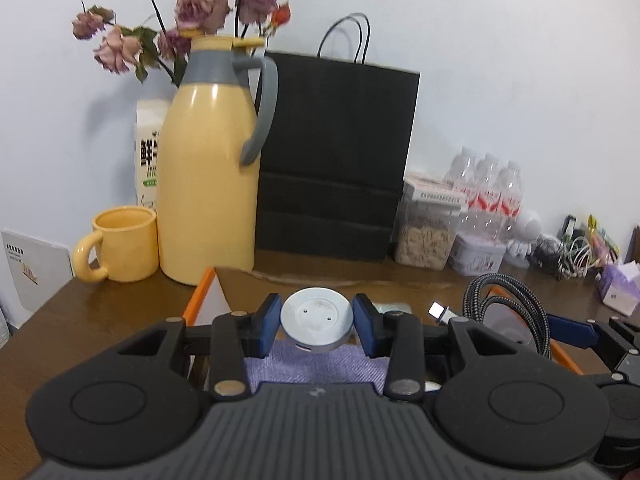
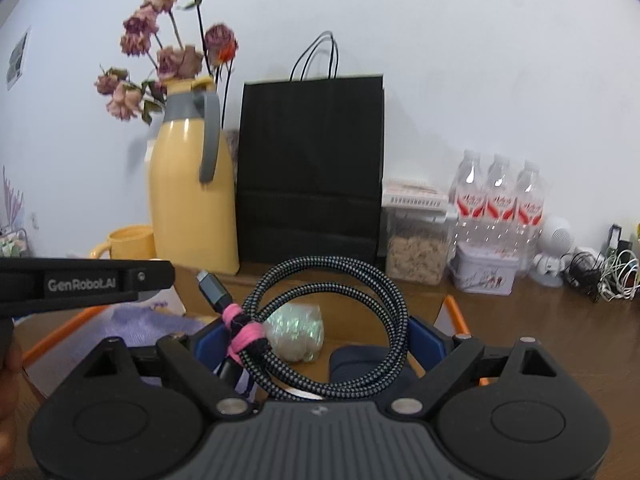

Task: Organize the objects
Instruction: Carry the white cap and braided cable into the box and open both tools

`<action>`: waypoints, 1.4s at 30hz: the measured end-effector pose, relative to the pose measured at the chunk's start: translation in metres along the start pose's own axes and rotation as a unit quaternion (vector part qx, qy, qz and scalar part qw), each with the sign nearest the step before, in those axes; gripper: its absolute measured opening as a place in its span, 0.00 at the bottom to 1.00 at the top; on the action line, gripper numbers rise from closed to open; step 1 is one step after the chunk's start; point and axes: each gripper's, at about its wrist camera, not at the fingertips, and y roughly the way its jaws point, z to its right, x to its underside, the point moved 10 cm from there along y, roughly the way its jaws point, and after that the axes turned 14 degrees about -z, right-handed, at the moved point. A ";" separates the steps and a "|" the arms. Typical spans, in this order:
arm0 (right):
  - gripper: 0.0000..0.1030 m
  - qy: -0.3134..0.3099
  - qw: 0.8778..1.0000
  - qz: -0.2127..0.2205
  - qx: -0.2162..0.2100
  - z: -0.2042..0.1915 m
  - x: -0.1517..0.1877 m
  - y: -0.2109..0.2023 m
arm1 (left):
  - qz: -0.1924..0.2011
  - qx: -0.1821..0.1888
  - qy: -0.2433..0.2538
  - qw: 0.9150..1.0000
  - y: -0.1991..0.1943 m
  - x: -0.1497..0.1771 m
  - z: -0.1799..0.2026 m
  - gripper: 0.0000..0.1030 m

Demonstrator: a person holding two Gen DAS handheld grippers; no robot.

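Above an orange-rimmed box [image 1: 202,292] on the brown table [image 1: 100,320], both hand-held grippers point forward and slightly downward toward the back wall. The left gripper [image 1: 317,322] is clamped on a round white puck [image 1: 316,318], its blue pads [image 1: 270,320] pressing on either side of the disc, which is lifted clear of a lilac cloth [image 1: 316,368] lying in the box below it. The right gripper [image 2: 312,344] has its jaws spread wide around a coiled braided cable [image 2: 332,320]; the coil spans the gap from one blue pad [image 2: 426,340] to the other and is carried off the table, so the jaws grip it. A pink tie [image 2: 244,330] binds the coil on its left side, and the plug end [image 2: 212,286] sticks up to the left. In the right wrist view, the left gripper's black body crosses the left edge, just beside the right one, with part of a hand at the lower left corner. Below the coil lie a small shiny bag [image 2: 296,332] and a dark fabric item [image 2: 360,364]. Along the wall stand a yellow thermos jug [image 1: 208,180], a yellow mug [image 1: 120,244] touching or just beside it, dried roses [image 1: 188,12], a black paper bag [image 1: 336,152], a clear food container [image 1: 428,236] and three water bottles [image 1: 488,192].
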 end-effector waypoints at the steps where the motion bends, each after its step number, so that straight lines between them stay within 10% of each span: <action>1: 0.88 -0.001 1.000 -0.005 0.001 0.000 0.002 0.003 | -0.004 0.000 0.000 1.000 0.003 0.002 -0.001 0.39; 5: 0.89 0.001 1.000 -0.016 0.005 0.000 0.008 0.009 | -0.007 -0.006 -0.001 1.000 0.004 0.006 -0.003 0.42; 10: 0.96 0.005 0.999 -0.037 0.002 0.001 0.017 0.014 | 0.020 -0.021 0.002 1.000 -0.006 0.005 -0.004 1.00; 42: 1.00 0.016 1.000 0.011 0.000 0.005 0.013 -0.031 | 0.063 -0.004 0.018 0.998 -0.038 0.012 0.007 1.00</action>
